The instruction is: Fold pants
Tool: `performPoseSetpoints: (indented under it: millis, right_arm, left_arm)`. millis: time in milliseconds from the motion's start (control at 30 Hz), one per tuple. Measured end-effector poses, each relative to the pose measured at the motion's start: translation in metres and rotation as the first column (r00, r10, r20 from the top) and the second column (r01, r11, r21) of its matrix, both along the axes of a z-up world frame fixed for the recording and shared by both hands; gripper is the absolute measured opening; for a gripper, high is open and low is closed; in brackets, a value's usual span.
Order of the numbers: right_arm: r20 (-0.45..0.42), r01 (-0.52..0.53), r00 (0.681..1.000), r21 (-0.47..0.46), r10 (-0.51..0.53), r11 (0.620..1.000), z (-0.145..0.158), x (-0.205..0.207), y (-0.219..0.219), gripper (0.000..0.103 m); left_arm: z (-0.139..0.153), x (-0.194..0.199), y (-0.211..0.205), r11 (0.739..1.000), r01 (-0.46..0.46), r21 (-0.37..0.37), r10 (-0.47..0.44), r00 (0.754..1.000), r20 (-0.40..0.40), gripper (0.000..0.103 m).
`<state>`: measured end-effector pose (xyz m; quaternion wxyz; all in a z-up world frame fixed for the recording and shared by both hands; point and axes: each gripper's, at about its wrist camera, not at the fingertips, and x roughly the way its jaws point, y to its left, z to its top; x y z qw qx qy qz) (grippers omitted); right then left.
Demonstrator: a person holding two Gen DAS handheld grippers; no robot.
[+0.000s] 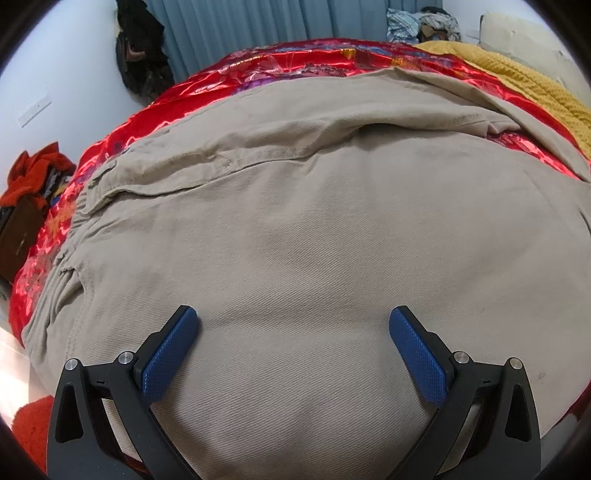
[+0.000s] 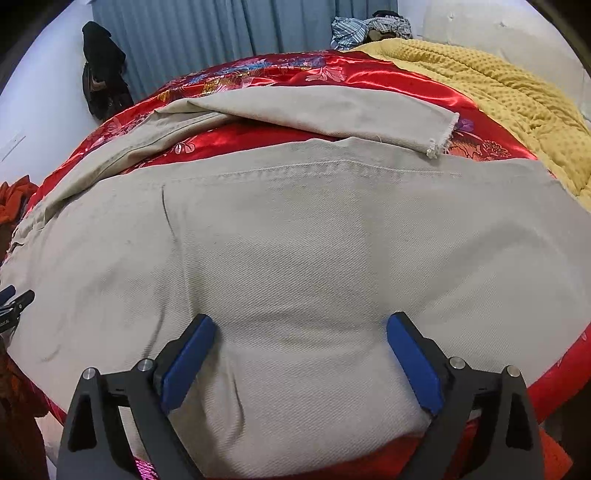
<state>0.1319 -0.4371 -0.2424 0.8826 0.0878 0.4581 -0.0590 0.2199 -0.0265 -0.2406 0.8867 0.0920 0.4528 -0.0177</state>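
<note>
Beige pants (image 1: 295, 229) lie spread on a red floral satin bedspread (image 1: 280, 66). In the left wrist view the waistband and seat lie under my left gripper (image 1: 294, 319), which stands open, its blue pads (image 1: 170, 354) resting down on the cloth with a low bulge between them. The right wrist view shows a pant leg (image 2: 295, 236) under my right gripper (image 2: 301, 326), also open wide, tips on the cloth near the bed's front edge. The other leg (image 2: 325, 110) lies farther back, its frayed hem (image 2: 439, 140) at the right. The left gripper's tip (image 2: 16, 297) shows at the left edge.
A yellow knitted blanket (image 2: 480, 81) covers the bed's far right. Blue curtains (image 2: 221, 29) hang behind, with a dark bag (image 2: 101, 70) on the wall and bundled clothes (image 2: 369, 27) at the back. Red-orange clothing (image 1: 35, 173) is piled left of the bed.
</note>
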Motion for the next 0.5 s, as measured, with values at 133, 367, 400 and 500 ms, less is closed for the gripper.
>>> performPoseSetpoints:
  millis: [133,367,400,500]
  right_arm:
    - [0.0,0.002,1.0,-0.001,-0.002,1.0,0.0,0.0,0.0,0.094]
    - [0.008,0.007,1.0,0.005,-0.007,1.0,0.004,-0.002,-0.001,0.094]
    - [0.002,0.013,1.0,0.004,-0.013,1.0,0.005,-0.002,-0.001,0.094]
    - [0.027,0.042,0.999,0.057,-0.044,0.997,0.021,-0.005,-0.008,0.093]
  left_arm:
    - [0.008,0.0,0.003,1.0,0.007,-0.013,-0.007,1.0,-0.022,0.102]
    - [0.055,-0.018,0.001,0.995,-0.014,-0.101,0.017,0.999,0.032,0.102]
    - [0.063,-0.014,-0.004,0.993,-0.004,-0.116,0.01,0.998,0.054,0.102]
    - [0.071,0.004,-0.014,0.992,0.018,-0.124,-0.006,0.996,0.092,0.102]
